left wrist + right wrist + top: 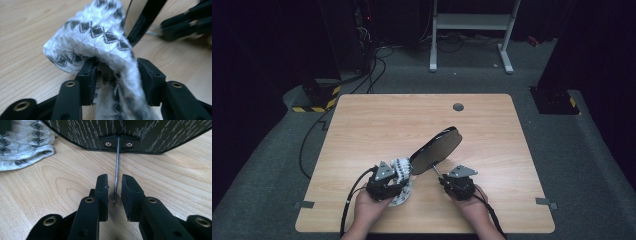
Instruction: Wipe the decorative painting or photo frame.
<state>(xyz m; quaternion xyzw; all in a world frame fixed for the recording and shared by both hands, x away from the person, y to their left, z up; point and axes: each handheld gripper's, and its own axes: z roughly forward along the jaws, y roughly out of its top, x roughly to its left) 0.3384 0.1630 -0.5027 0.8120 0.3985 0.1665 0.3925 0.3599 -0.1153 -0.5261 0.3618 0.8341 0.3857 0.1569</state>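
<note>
Lab/recording studio, dark room. Wood-laminate tabletop [377,120] w/ cable grommet [458,106] stands on grey carpet [262,165]; hazard-striped block [314,100] and loose cables [372,70] at rear left; white equipment-stand frame [472,30] behind; black surrounds either side.

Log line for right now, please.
left tongs: cloth between jaws, grip unclear | right tongs: open around thin rod of dark oval panel, not pinching

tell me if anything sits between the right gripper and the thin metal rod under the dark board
Nothing visible does. The rod already runs between the jaws of the right gripper, with only bare table around it.
</note>
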